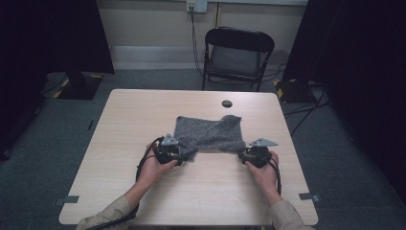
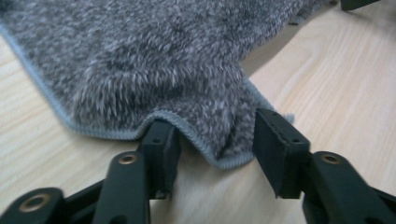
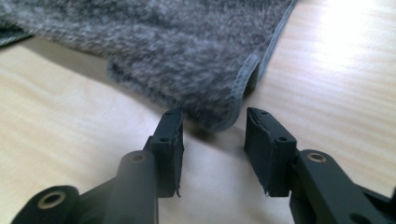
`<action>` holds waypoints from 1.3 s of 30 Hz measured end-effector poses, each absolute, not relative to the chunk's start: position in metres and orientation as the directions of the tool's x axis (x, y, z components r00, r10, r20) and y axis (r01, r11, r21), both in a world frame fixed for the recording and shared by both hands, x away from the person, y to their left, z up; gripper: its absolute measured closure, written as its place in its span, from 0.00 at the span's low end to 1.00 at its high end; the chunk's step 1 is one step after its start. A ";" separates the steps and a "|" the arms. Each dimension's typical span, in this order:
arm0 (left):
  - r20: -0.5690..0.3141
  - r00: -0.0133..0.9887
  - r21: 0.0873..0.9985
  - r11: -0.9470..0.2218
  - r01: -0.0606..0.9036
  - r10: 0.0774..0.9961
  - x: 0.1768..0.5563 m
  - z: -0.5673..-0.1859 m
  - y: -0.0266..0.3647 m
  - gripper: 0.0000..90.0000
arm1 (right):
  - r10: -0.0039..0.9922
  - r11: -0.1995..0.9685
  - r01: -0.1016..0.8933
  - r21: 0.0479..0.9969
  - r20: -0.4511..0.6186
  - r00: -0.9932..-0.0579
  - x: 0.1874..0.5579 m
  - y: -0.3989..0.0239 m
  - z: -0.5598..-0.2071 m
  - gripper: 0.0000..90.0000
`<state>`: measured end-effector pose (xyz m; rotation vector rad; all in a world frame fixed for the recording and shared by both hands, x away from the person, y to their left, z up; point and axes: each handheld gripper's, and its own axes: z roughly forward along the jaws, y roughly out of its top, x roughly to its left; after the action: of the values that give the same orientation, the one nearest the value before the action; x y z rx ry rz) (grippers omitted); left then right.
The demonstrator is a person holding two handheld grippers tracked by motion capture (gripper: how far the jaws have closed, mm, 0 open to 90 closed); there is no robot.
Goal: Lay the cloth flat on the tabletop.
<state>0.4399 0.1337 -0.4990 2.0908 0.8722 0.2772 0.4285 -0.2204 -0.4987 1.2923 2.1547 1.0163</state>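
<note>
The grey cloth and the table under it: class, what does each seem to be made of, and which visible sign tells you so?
The cloth looks like a soft, fluffy towel fabric, perhaps microfibre: short grey-and-white fibres stand up from it, and a stitched light-grey hem runs along its edge. The table looks like pale wood or a wood-look laminate: fine straight grain lines and a smooth, slightly shiny top. Which of the two cannot be told.
</note>
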 end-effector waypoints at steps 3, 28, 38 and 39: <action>-0.118 0.733 0.765 -0.409 0.497 0.670 0.443 -0.498 0.134 0.72 | 0.874 0.306 0.563 0.768 0.008 -0.486 0.434 -0.221 -0.499 0.71; -0.286 0.748 0.732 -0.368 0.574 0.599 0.413 -0.441 0.196 0.96 | 0.775 0.267 0.683 0.680 0.270 -0.572 0.399 -0.250 -0.416 0.99; -0.216 0.712 0.722 -0.382 0.577 0.668 0.412 -0.469 0.190 0.57 | 0.817 0.295 0.667 0.685 0.181 -0.547 0.392 -0.243 -0.446 0.79; -0.211 0.711 0.734 -0.371 0.568 0.671 0.413 -0.468 0.189 0.54 | 0.822 0.295 0.660 0.691 0.169 -0.544 0.393 -0.242 -0.447 0.78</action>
<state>0.4135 0.1890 -0.4685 2.0725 0.9420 0.1546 0.3927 -0.2422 -0.4473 1.3655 2.3438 1.0864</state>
